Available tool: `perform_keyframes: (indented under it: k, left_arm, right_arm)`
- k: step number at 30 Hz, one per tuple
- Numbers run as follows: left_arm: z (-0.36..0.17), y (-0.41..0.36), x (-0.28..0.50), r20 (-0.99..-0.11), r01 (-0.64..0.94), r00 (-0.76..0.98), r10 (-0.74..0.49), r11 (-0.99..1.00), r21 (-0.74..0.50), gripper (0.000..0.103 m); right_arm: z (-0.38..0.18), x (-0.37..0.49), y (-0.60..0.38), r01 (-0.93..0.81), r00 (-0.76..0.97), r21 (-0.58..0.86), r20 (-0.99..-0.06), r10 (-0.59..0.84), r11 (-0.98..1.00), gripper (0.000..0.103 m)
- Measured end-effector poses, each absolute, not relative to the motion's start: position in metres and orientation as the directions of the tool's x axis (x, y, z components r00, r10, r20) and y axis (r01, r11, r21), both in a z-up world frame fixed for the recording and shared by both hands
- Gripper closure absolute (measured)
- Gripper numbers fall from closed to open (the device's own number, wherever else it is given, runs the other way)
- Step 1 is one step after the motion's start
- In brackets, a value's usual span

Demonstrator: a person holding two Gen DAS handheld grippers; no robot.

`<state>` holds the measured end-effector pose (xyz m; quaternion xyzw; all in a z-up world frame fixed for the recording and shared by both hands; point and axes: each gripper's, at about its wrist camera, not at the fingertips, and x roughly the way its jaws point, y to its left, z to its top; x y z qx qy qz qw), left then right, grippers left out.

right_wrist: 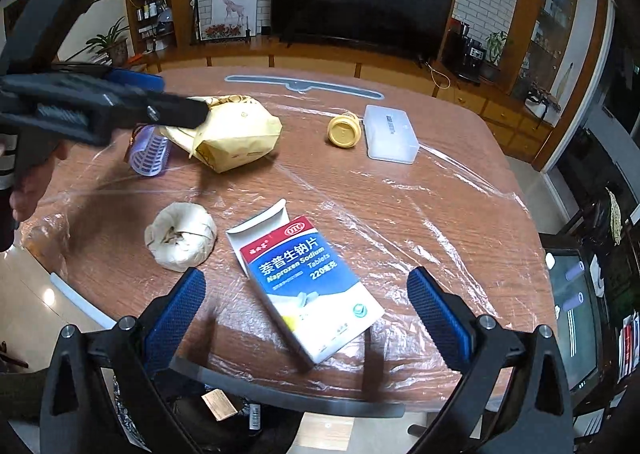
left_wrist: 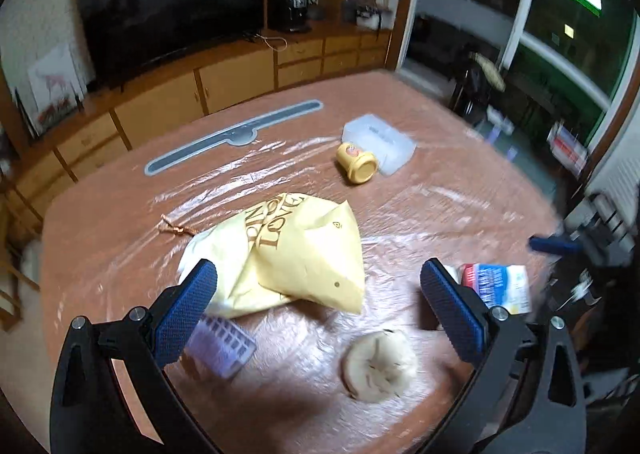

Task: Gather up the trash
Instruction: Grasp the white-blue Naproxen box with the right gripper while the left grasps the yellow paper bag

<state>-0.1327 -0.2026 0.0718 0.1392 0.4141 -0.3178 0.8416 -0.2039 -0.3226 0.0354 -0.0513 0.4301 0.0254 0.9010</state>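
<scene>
Trash: med box (right_wrist: 310,290) clear | left wrist view blurred, box half-hidden

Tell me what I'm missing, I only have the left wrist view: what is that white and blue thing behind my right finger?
Observer: A medicine box, lying flat with its end flap open, between the right gripper's open fingers.
Operator: Is the right gripper touching it?
Observer: No, both pads stand clear of its sides.
Operator: Anything below the table's near edge?
Observer: Yes, the right wrist view shows a dark bag there with scraps inside.
Operator: And the yellow jar?
Observer: It lies on its side touching the clear plastic box.
</scene>
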Motion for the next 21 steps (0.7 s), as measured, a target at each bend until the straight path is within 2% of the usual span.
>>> perform_keyframes:
  k: [3, 7, 13, 14, 15, 21]
  left_arm:
    - [0.059, -0.218, -0.124, -0.795, 0.62, 0.505, -0.335, 0.782, 0.065, 0.001]
    - [0.039, -0.23, -0.106, -0.824, 0.619, 0.49, -0.284, 0.779, 0.1, 0.001]
    - [0.023, -0.246, -0.103, -0.819, 0.655, 0.535, -0.206, 0.714, 0.248, 0.003]
    - [0.02, -0.247, -0.102, -0.821, 0.663, 0.535, -0.202, 0.702, 0.259, 0.006]
    - [0.018, -0.249, -0.1, -0.821, 0.668, 0.536, -0.197, 0.694, 0.269, 0.014]
    - [0.017, -0.246, -0.093, -0.838, 0.711, 0.49, -0.24, 0.667, 0.225, 0.035]
  right_arm:
    - [0.03, -0.197, -0.323, -0.098, 0.616, -0.074, -0.787, 0.002, 0.992, 0.004]
    - [0.021, -0.192, -0.32, -0.124, 0.598, -0.091, -0.802, 0.001, 0.988, 0.004]
    - [0.008, -0.18, -0.323, -0.141, 0.563, -0.078, -0.826, 0.015, 0.987, 0.004]
    - [0.007, -0.177, -0.324, -0.143, 0.555, -0.07, -0.832, 0.021, 0.987, 0.004]
    - [0.005, -0.175, -0.326, -0.144, 0.548, -0.062, -0.836, 0.028, 0.988, 0.004]
    - [-0.002, -0.169, -0.338, -0.152, 0.493, 0.06, -0.86, 0.128, 0.987, 0.025]
